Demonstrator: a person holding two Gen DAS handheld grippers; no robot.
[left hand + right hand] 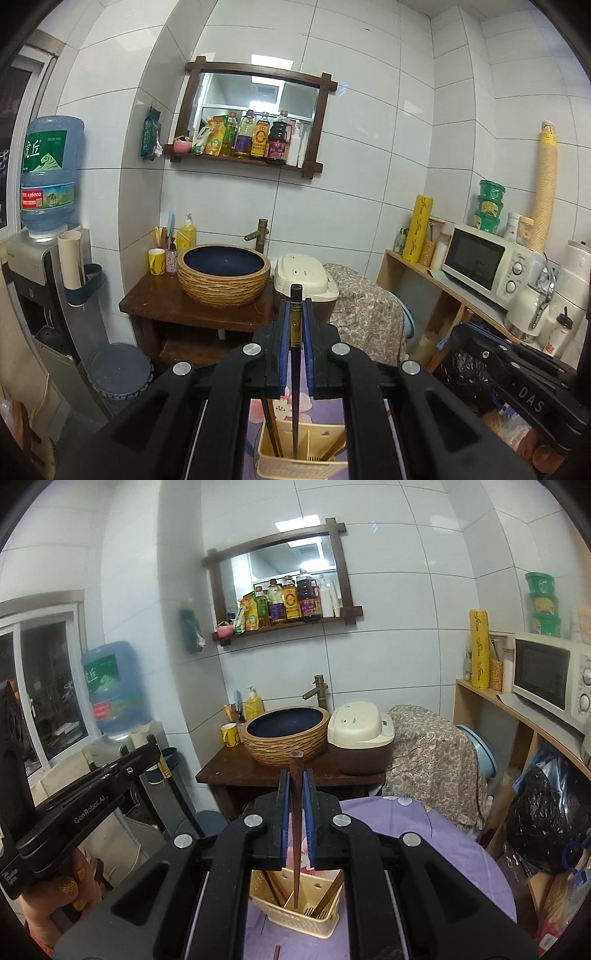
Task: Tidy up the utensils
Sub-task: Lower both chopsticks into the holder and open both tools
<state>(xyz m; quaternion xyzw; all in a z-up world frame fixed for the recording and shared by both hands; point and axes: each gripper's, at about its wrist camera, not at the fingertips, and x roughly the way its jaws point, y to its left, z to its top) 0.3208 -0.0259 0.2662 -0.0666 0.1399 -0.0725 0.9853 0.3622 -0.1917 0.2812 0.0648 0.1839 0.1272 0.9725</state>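
My left gripper (296,307) is shut on a black chopstick (296,291) with a gold band, held upright. Its tip hangs over the cream utensil basket (295,470) below, which holds several brown chopsticks (275,435). My right gripper (296,775) is shut on a brown wooden chopstick (296,878), whose tip points into the same basket (295,925), beside other chopsticks (328,893) and a fork (314,910). Whether either tip is inside the basket I cannot tell. Each view shows the other gripper alongside: the right gripper (517,373), and the left gripper (92,797) in a hand (62,890).
The basket stands on a purple flowered cloth (424,834), with a small brown piece (277,952) lying in front of it. Behind are a wooden stand with a basin (223,273), a rice cooker (303,277), a shelf with a microwave (480,258) and a water dispenser (48,173).
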